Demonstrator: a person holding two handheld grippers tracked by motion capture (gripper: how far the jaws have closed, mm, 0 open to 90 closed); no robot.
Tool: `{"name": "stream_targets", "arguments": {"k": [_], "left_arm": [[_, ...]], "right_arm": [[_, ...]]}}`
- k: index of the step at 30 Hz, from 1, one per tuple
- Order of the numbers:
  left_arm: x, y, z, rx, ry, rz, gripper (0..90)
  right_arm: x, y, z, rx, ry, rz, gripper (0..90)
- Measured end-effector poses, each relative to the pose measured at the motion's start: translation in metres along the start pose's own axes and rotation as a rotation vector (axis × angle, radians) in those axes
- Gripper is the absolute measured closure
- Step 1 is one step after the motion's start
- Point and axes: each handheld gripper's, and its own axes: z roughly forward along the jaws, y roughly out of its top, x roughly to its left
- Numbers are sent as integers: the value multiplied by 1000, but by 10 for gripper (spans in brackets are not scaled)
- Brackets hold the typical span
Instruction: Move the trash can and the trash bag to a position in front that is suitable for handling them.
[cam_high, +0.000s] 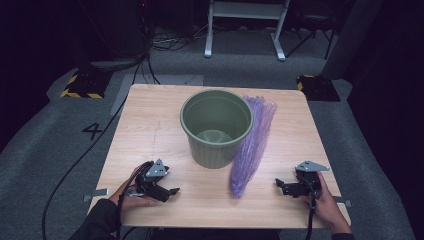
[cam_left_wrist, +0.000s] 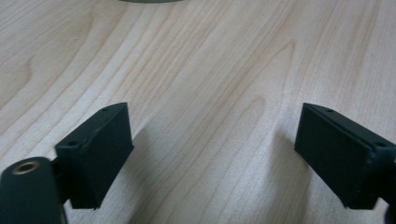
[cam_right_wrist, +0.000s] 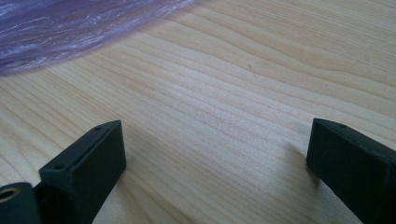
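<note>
Black jaws stand spread on both of my tools, with nothing but bare wood between them. My left tool (cam_high: 172, 191) rests at the near left of the surface (cam_high: 150, 125), jaws pointing right toward the middle; my right tool (cam_high: 278, 185) rests at the near right, jaws pointing left. My hands hold each from behind, and the near edge of the high view cuts off my forearms.

Just left of my right tool lies the purple plastic bag (cam_high: 252, 145), a long bunched strip running from near to far, its far part leaning against the right side of the green bucket (cam_high: 217, 128). The bucket stands upright in the middle of the surface, open and well apart from both tools.

In the right tool's view the bag (cam_right_wrist: 70, 28) is a blurred crinkled mass at the top left, cut off by the frame. In the left tool's view only a dark green sliver of the bucket (cam_left_wrist: 144, 1) peeks in at the top edge.
</note>
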Motion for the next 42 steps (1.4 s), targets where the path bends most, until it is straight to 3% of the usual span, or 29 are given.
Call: {"name": "stream_targets", "arguments": {"k": [10, 15, 16, 20, 25, 31, 36, 42], "left_arm": [[1, 0, 0, 0, -11, 12, 96], [1, 0, 0, 1, -10, 10, 96], [1, 0, 0, 1, -11, 10, 95], [1, 1, 1, 2, -11, 10, 95], [1, 1, 1, 2, -11, 11, 95], [2, 1, 1, 2, -14, 14, 96], [2, 1, 1, 3, -13, 13, 96], [2, 1, 1, 3, -14, 14, 96]], "right_arm": [[0, -2, -2, 0, 23, -26, 48], [1, -3, -4, -14, 36, -41, 105], [1, -5, -6, -22, 36, -33, 153], [1, -5, -8, -24, 38, -34, 159], [3, -3, -8, -26, 74, -57, 195], [10, 2, -14, -46, 82, -94, 212], [11, 12, -16, -75, 109, -73, 206], [17, 21, -16, -83, 108, -107, 202]]}}
